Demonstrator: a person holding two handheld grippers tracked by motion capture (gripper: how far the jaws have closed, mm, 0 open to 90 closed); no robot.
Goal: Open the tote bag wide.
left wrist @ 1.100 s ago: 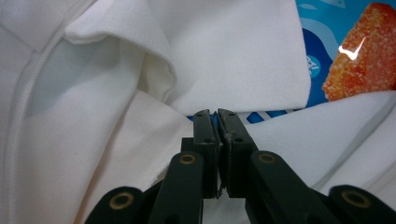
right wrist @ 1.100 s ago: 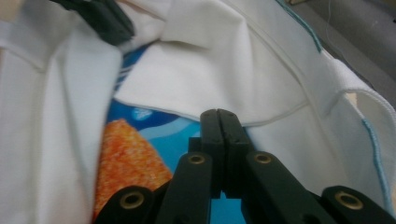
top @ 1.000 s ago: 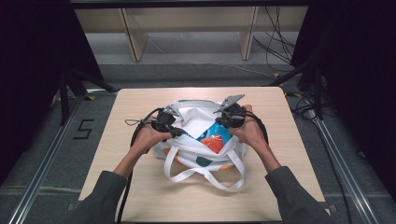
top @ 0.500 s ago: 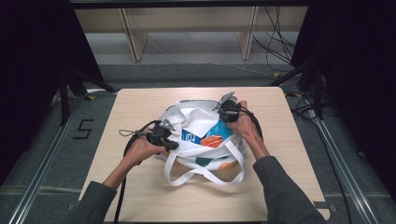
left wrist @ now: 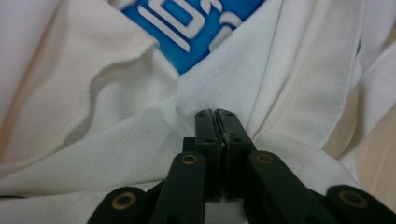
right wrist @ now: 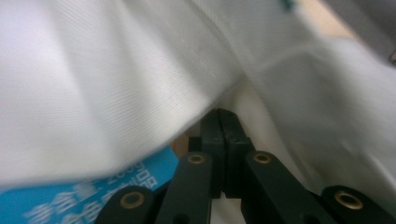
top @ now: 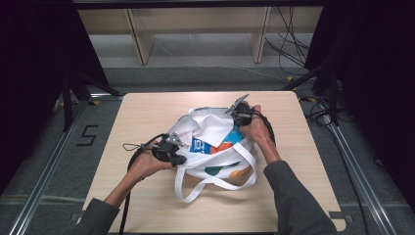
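A white cloth tote bag [top: 215,131] with blue, orange and green print lies crumpled in the middle of the table [top: 147,110]. Its long handles [top: 195,188] loop toward the near edge. My left gripper [top: 181,157] is at the bag's left side, shut on a fold of white cloth [left wrist: 140,126] just below the blue print [left wrist: 196,28]; its tips [left wrist: 215,114] meet. My right gripper [top: 237,120] holds the bag's far right rim. In the right gripper view its tips [right wrist: 223,115] are shut under a blurred sheet of white cloth [right wrist: 116,79].
Wooden shelving [top: 195,24] stands on the floor behind the table. Cables [top: 293,54] trail on the floor at the right. Metal rails [top: 49,166] run along both sides, and a "5" mark [top: 87,134] is on the floor at the left.
My left gripper has moved toward the near left, drawing the bag's edge with it. My right gripper has shifted slightly away, so the bag's mouth is stretched wider.
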